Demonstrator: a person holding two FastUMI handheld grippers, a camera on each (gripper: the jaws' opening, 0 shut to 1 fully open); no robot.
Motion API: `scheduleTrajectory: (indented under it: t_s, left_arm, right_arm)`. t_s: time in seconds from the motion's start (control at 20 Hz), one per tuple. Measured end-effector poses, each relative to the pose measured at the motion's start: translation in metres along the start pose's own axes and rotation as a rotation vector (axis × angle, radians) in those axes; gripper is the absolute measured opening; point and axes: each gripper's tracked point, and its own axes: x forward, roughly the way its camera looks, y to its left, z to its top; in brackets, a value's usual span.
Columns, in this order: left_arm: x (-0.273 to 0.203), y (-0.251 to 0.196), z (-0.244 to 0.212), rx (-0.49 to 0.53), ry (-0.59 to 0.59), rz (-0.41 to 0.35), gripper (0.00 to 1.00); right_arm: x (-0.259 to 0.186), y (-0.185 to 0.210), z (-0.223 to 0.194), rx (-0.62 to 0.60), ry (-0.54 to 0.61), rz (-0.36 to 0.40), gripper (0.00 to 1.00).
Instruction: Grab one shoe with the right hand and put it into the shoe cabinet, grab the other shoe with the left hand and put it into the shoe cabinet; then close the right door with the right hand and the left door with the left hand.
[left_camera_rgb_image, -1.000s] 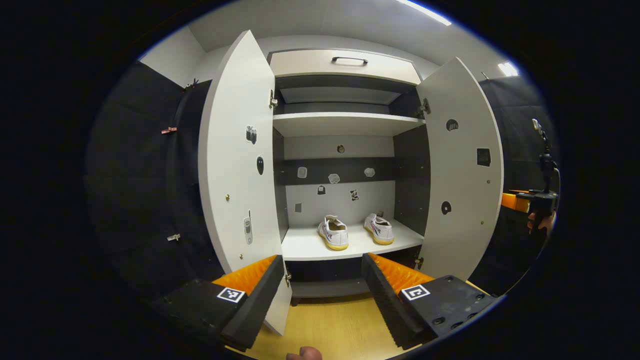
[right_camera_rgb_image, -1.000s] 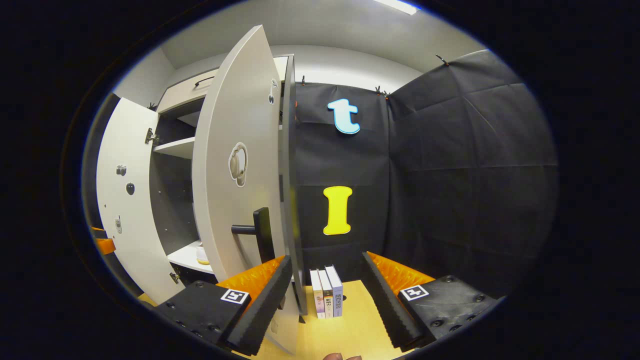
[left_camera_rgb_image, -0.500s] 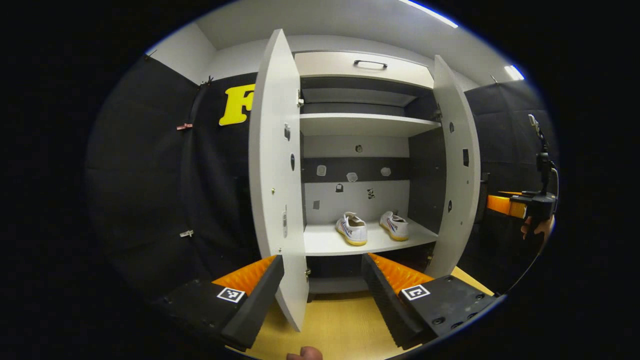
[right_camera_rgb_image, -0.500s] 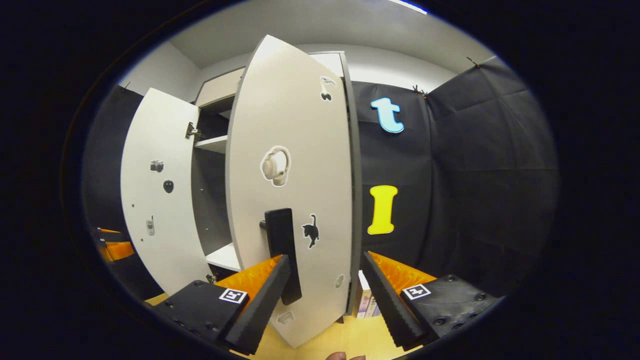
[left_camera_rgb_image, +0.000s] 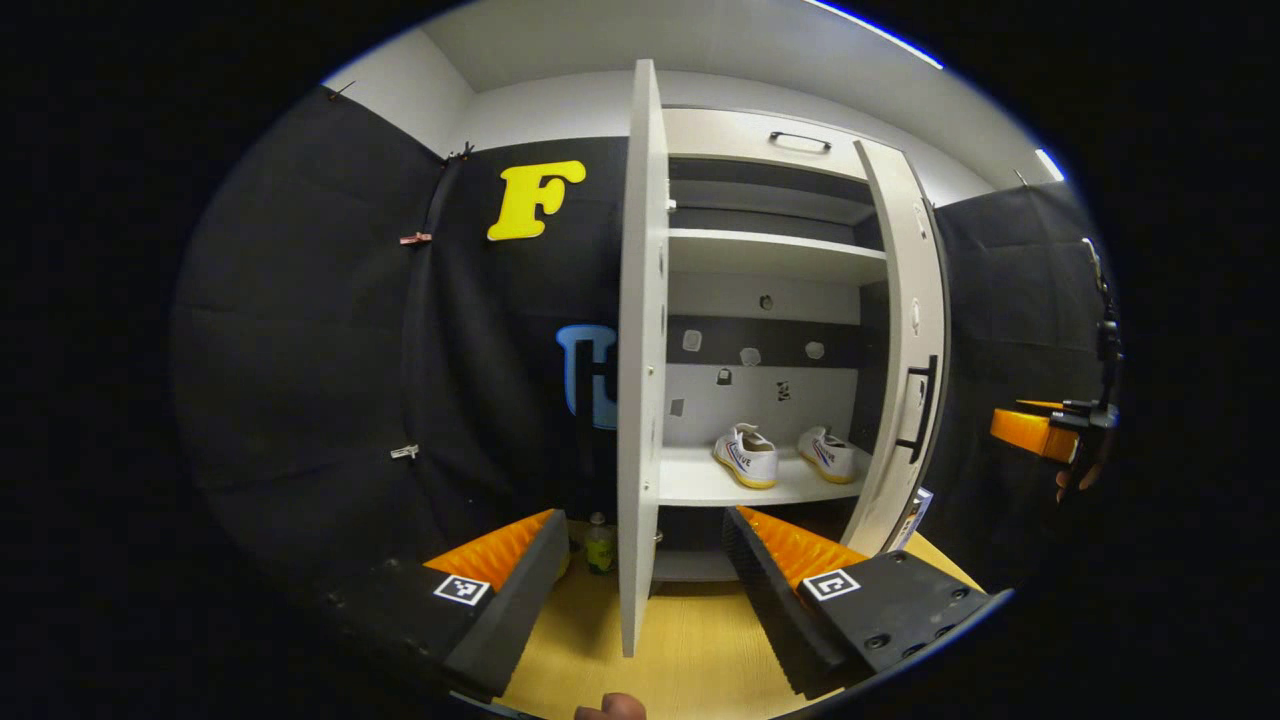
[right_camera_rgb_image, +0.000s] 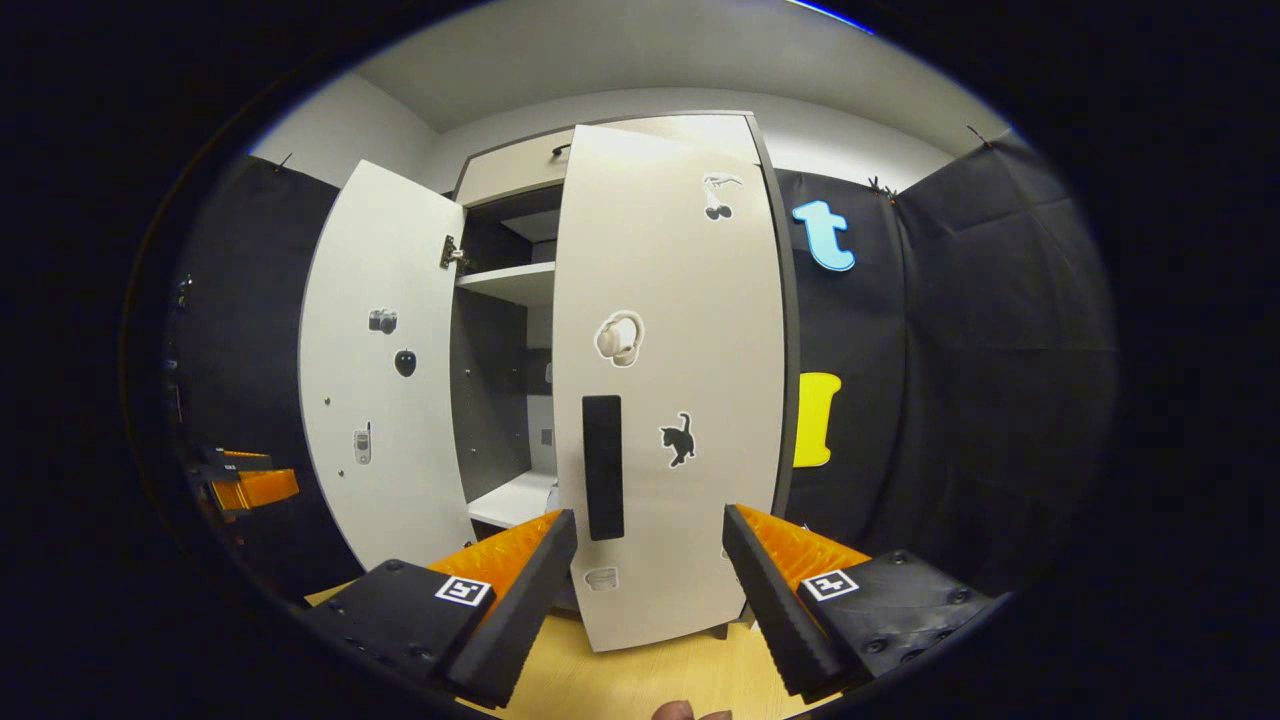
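Left gripper (left_camera_rgb_image: 645, 560): fingers spread wide, nothing between them, pointing level and forward.
Right gripper (right_camera_rgb_image: 650, 560): fingers parted wide, gripping nothing, held level.
Right gripper, seen from left gripper view (left_camera_rgb_image: 1040, 432): at the far right edge, a hand (left_camera_rgb_image: 1078, 478) apparently beneath it; blurred.

No lettering reads clearly: the shoes (left_camera_rgb_image: 746, 458) carry a side marking too small to make out.
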Motion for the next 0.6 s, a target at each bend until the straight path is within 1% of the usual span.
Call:
scheduleTrajectory:
  t_s: [0.15, 0.25, 0.35, 0.6]
  left_arm:
    - [-0.001, 0.02, 0.007, -0.005, -0.018, 0.023, 0.98]
    - [-0.004, 0.036, 0.015, 0.011, -0.036, 0.047, 0.98]
    - [0.003, 0.052, 0.021, 0.015, -0.052, 0.067, 0.98]
    - [0.046, 0.092, 0.013, 0.009, -0.035, 0.124, 0.98]
  right_arm:
    - [-0.008, 0.003, -0.005, 0.008, 0.007, -0.006, 0.97]
    - [-0.012, 0.005, -0.009, 0.046, 0.019, -0.004, 0.96]
    - [-0.016, 0.003, -0.01, 0.077, 0.025, -0.015, 0.97]
    - [-0.027, -0.006, -0.009, 0.079, 0.018, -0.055, 0.97]
